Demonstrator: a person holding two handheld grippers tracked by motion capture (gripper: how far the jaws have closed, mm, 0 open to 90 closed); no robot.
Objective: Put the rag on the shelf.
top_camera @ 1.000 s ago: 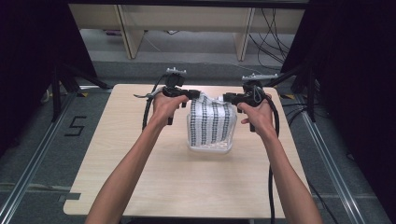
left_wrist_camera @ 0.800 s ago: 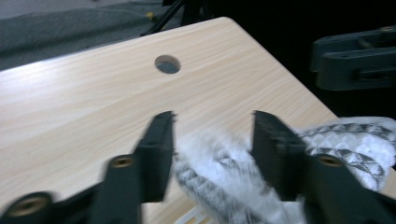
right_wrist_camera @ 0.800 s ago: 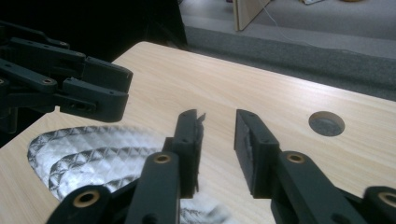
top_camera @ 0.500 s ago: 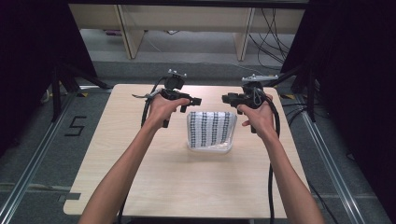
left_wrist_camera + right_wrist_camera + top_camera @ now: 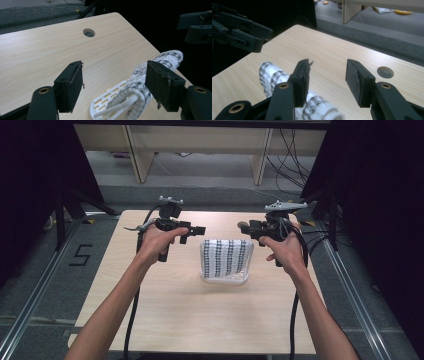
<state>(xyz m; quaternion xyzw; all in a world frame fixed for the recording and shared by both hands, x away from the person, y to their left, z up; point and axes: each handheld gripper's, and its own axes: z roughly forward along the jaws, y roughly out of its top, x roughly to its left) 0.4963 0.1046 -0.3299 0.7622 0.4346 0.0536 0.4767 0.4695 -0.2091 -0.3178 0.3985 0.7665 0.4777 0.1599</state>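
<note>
High view is showing a person's two forearms reaching in from the bottom over a pale wooden worktop [image 5: 175,320], each hand holding a black tool above the far half of it. The left tool [image 5: 200,229] is sitting at the left and the right tool [image 5: 243,226] at the right, their tips pointing toward each other with a gap between them. Just nearer than that gap, a white slotted basket [image 5: 225,279] is resting on the worktop, and a black-and-white patterned cloth [image 5: 226,256] is lying folded in it, touching neither tool. Left gripper view is looking along the left tool [image 5: 113,75], whose jaws are standing wide apart with nothing between them; below them the cloth [image 5: 165,58] is bulging over the basket [image 5: 105,100], and a round hole [image 5: 89,32] is showing in the worktop farther off. Right gripper view is looking along the right tool [image 5: 327,72], its jaws likewise parted and holding nothing, with the cloth [image 5: 270,75] lying under its left jaw and the other tool [image 5: 244,27] hanging in the upper left corner. Cables are trailing from both tools toward the person.
</note>
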